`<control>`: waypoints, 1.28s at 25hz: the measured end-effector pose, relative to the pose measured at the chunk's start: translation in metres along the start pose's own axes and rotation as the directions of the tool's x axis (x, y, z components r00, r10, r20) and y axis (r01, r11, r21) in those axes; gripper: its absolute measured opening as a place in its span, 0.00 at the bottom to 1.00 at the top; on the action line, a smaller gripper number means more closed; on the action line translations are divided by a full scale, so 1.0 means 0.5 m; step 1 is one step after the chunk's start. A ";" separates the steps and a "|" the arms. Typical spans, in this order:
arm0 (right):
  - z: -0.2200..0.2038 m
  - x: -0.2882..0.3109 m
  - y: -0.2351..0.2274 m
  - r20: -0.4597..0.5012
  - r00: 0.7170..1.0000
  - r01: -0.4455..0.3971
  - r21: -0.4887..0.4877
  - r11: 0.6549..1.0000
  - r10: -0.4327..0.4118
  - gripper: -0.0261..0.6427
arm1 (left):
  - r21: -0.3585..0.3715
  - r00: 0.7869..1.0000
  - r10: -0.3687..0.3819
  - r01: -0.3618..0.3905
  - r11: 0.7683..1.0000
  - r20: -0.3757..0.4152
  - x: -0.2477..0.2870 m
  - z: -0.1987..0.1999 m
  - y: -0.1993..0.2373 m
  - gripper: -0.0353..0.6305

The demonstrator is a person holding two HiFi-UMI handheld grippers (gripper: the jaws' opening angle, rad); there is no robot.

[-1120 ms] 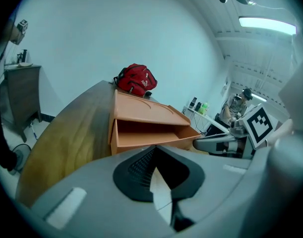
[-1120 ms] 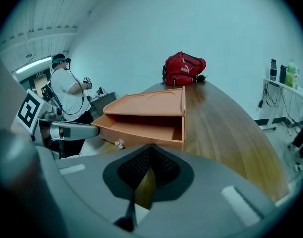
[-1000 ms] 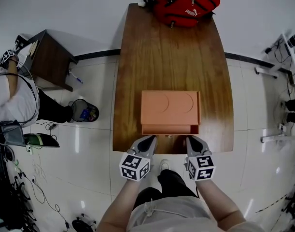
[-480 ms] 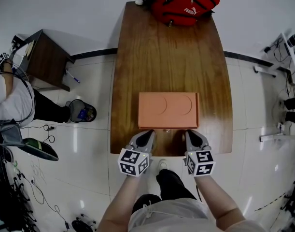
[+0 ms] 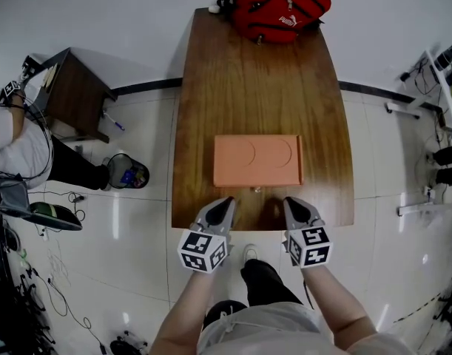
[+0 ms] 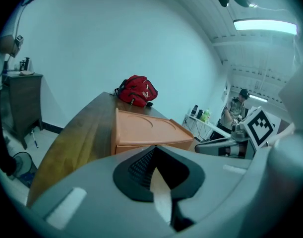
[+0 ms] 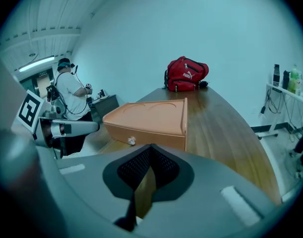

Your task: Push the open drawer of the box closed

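An orange box (image 5: 257, 160) lies on the wooden table (image 5: 255, 80), and its drawer front sits flush with the box. A small pale knob (image 5: 257, 189) marks the drawer's middle. My left gripper (image 5: 221, 210) and right gripper (image 5: 294, 208) hover at the table's near edge, a short gap away from the drawer front, both shut on nothing. In the left gripper view the box (image 6: 141, 130) lies beyond the shut left gripper (image 6: 156, 152). Past the right gripper (image 7: 150, 150) in its own view are the box (image 7: 151, 120) and the knob (image 7: 132, 141).
A red bag (image 5: 277, 6) rests at the table's far end. A dark side cabinet (image 5: 74, 91), a waste bin (image 5: 128, 174) and a person (image 5: 18, 150) are on the floor to the left. Metal racks (image 5: 433, 161) stand at the right.
The drawer front stuck out toward me a second ago; it now sits flush in the box. Both grippers have drawn back from the box toward the table's near edge.
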State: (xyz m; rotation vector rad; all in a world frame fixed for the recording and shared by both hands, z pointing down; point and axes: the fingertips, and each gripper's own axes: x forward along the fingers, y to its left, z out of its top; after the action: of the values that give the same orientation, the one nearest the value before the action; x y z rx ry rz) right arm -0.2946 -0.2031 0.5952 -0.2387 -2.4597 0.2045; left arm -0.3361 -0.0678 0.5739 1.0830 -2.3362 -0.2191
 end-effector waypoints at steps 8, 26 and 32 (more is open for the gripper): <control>0.090 -0.188 0.114 0.235 0.972 0.012 -0.130 0.991 0.019 0.04 | 0.194 0.970 -0.049 0.001 0.981 0.240 -0.189 0.125 -0.140 0.06; -0.076 -0.722 0.451 0.536 0.841 0.192 -0.167 0.967 -0.074 0.04 | 0.342 0.901 -0.115 -0.039 0.939 0.418 -0.776 -0.021 -0.392 0.06; -0.191 -0.866 0.570 0.547 0.834 0.201 -0.177 0.963 -0.074 0.04 | 0.369 0.911 -0.143 -0.010 0.930 0.386 -0.941 -0.115 -0.471 0.06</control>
State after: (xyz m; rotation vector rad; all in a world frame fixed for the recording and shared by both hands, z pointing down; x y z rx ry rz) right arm 0.1340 -0.0138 0.3529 -0.1041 -3.0532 -0.0954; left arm 0.0963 0.1315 0.3422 1.4104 -2.7932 -0.0350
